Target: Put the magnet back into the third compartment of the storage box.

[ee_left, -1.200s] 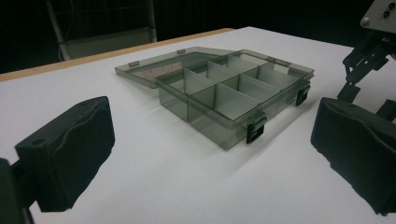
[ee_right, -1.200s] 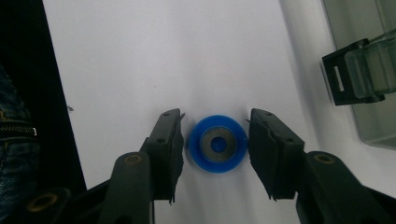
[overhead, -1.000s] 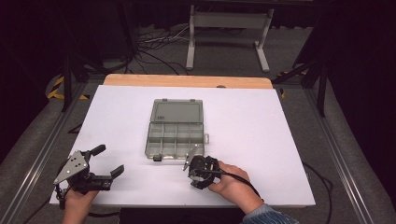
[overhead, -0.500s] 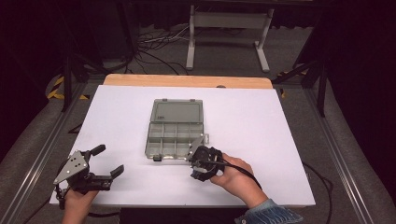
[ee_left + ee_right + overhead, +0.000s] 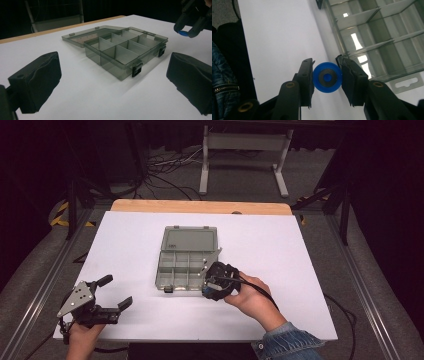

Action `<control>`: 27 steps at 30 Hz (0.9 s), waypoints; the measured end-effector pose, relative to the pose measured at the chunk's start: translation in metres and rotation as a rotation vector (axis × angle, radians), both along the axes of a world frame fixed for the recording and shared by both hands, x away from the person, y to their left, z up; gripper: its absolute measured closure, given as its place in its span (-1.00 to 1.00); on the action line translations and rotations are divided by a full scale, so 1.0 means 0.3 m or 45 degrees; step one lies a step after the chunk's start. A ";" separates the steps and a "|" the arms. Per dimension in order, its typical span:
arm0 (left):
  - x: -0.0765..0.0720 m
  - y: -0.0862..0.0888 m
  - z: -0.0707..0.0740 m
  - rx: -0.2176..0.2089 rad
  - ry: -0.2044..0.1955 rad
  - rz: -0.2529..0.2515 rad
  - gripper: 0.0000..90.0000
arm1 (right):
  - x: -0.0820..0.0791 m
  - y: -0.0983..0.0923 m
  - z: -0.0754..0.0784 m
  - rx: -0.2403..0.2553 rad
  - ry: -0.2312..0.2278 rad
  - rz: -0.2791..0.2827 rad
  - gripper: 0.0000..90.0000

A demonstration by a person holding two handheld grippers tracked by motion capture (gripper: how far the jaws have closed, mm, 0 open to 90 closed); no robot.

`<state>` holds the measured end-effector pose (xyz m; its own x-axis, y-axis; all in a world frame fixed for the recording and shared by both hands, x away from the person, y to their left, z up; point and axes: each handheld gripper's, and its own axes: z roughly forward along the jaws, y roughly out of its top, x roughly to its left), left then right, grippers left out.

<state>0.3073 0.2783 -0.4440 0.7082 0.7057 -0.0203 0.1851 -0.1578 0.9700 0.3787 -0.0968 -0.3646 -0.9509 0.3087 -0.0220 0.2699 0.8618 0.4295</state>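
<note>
Right gripper view: blue disc (image 5: pixel 327 77) clamped between right gripper (image 5: pixel 327 80) jaws at frame centre, beside open compartment box (image 5: pixel 377 37), upper right. Still to place inside. Left gripper (image 5: pixel 114 292) wide open, empty, lower left in high view.

The left gripper (image 5: pixel 112 82) has its two black padded jaws standing wide apart at the near edge, one at the left and one at the right, with bare white table (image 5: pixel 82 100) between them. Beyond them sits a translucent grey compartment box (image 5: pixel 125 53) on the table, lid (image 5: pixel 82 37) folded flat on its far-left side and two black latches (image 5: pixel 136 70) (both hanging open) on its near wall. At the far right, the right gripper (image 5: pixel 186 31) hangs above the table, clamped on a small blue disc (image 5: pixel 183 33), near the box's right end but apart from it.
</note>
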 end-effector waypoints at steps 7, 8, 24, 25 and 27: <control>0.000 -0.002 -0.001 -0.006 -0.001 0.002 -0.99 | 0.052 0.014 0.036 0.022 -0.035 -0.035 0.39; 0.000 -0.002 -0.001 -0.006 -0.001 0.002 -0.99 | 0.052 0.014 0.036 0.022 -0.035 -0.035 0.39; 0.002 0.001 -0.001 0.000 0.004 -0.003 -0.99 | 0.163 0.042 0.067 0.037 -0.051 -0.097 0.39; 0.002 0.001 -0.001 0.000 0.003 -0.003 -0.99 | 0.170 0.044 0.070 0.039 -0.055 -0.101 0.39; 0.002 0.001 -0.001 0.000 0.003 -0.003 -0.99 | 0.182 0.046 0.074 0.044 -0.057 -0.107 0.39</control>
<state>0.3078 0.2785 -0.4443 0.7098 0.7041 -0.0219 0.1872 -0.1586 0.9694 0.4331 -0.0830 -0.3423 -0.9198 0.3890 -0.0521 0.3205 0.8212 0.4721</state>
